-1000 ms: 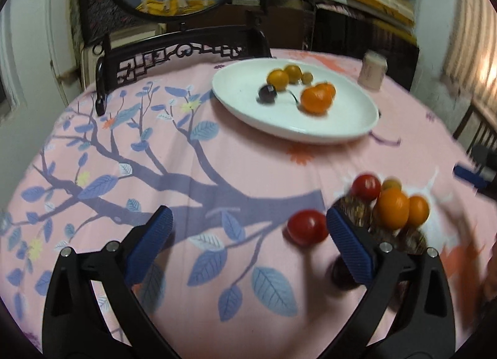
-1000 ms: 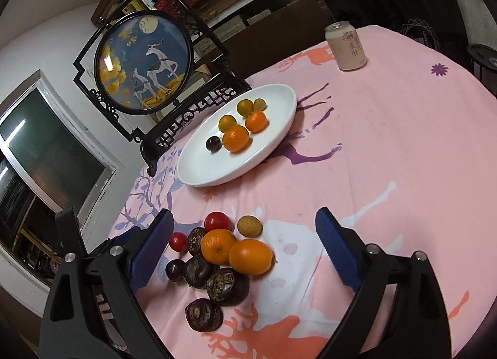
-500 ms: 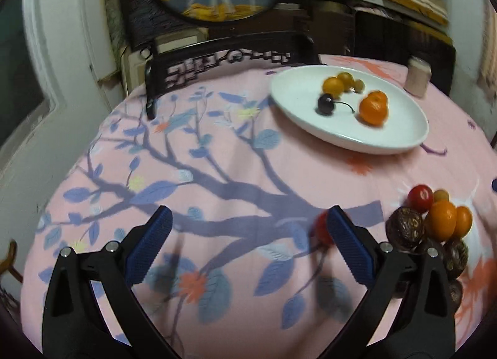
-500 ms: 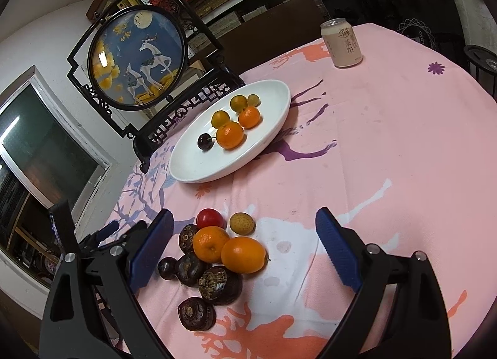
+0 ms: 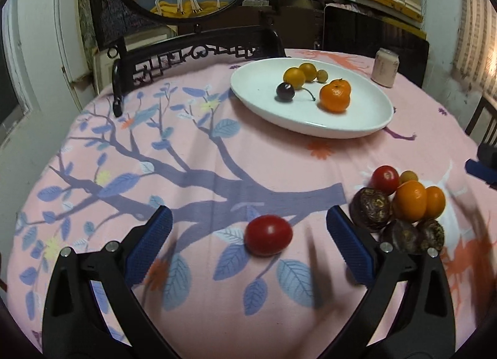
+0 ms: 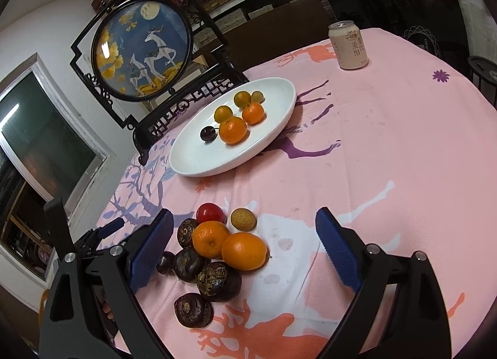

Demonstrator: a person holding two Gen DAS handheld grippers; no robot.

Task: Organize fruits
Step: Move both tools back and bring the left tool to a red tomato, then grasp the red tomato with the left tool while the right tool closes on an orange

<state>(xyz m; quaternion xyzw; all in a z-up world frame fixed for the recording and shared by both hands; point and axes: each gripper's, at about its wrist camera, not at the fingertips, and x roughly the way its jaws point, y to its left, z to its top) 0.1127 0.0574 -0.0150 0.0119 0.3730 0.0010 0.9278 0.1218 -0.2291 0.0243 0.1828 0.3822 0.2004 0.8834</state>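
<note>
One tomato (image 5: pixel 268 235) now framed between the spread left hand-held gripper (image 5: pixel 248 242) pads, swung back from the left, ready for pinching and carrying to the plate (image 5: pixel 366 123).

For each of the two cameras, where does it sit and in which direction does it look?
Left wrist: on the open left gripper, low over the table, facing a lone red tomato and the white plate.
Right wrist: on the open right gripper, higher, looking down on the fruit pile.
Both views share the plate, pile and can.
</note>
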